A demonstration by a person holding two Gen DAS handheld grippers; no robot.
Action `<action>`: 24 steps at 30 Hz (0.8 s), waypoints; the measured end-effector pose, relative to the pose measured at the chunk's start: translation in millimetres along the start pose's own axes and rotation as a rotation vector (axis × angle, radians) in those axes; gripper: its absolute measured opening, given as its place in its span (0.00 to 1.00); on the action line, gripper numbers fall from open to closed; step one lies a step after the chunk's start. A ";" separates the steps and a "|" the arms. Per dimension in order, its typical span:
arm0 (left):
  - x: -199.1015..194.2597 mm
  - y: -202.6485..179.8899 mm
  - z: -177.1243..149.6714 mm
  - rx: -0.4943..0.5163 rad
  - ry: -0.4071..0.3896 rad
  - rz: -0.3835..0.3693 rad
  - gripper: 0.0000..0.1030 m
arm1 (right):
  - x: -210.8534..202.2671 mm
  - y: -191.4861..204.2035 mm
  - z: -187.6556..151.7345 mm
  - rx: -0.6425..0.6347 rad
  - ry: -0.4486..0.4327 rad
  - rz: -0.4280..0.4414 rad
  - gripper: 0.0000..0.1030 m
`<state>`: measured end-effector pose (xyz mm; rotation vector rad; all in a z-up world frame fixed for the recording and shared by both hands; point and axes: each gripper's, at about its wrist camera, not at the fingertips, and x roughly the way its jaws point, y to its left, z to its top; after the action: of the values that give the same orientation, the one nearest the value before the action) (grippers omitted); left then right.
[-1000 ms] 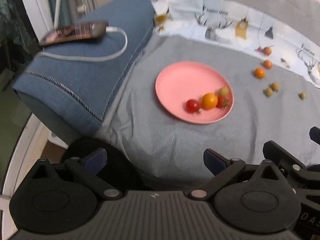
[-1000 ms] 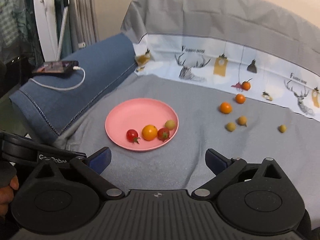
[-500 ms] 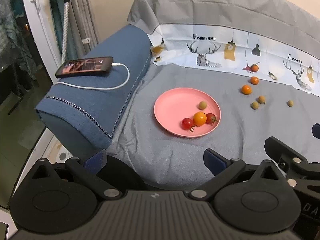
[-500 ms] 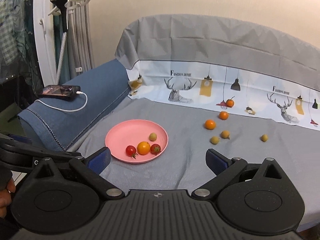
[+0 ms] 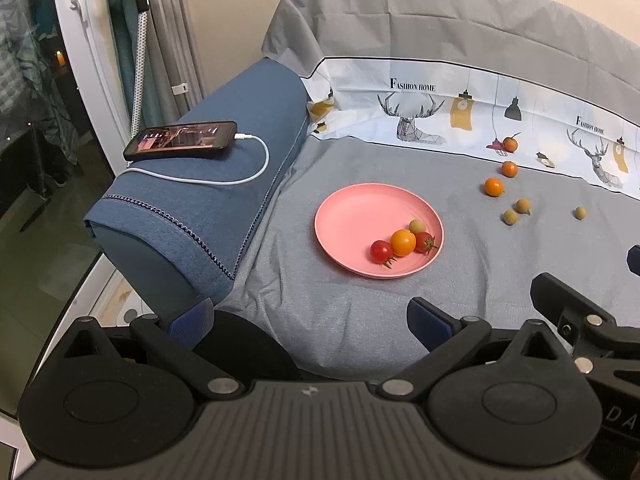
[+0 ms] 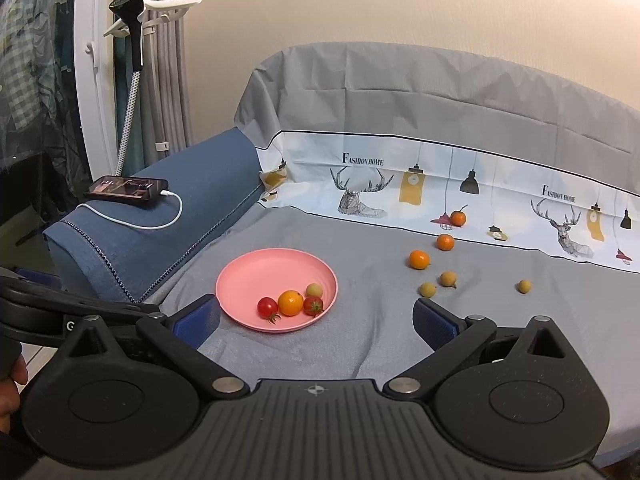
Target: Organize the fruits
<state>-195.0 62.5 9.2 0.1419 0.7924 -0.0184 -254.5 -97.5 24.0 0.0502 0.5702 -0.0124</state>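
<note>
A pink plate (image 5: 352, 216) (image 6: 256, 276) lies on the grey cloth. It holds two red cherry tomatoes (image 5: 381, 251), an orange fruit (image 5: 403, 242) (image 6: 291, 302) and a small greenish fruit (image 5: 417, 225). Right of the plate, loose on the cloth, lie three small oranges (image 5: 493, 187) (image 6: 419, 259) and three small greenish fruits (image 5: 510, 217) (image 6: 427, 290). My left gripper (image 5: 310, 322) is open and empty, near the cloth's front edge. My right gripper (image 6: 316, 322) is open and empty, held back in front of the plate.
A blue sofa armrest (image 5: 208, 184) at the left carries a phone (image 5: 180, 146) on a white charging cable. A printed white and grey backrest cover (image 6: 440, 184) rises behind the fruit. A garment steamer stand (image 6: 132, 60) is at the far left.
Both grippers have pulled back and risen, so plate and fruit look smaller and farther away. Nothing on the cloth has moved. Both grippers stay open.
</note>
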 end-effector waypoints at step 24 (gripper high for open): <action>13.5 0.7 -1.4 0.010 0.042 -0.001 1.00 | 16.2 -2.2 -2.5 0.015 0.052 0.011 0.99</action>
<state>-186.5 63.8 -1.3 0.1513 0.8344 -0.0201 -242.2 -99.5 13.0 0.0685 0.6222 -0.0045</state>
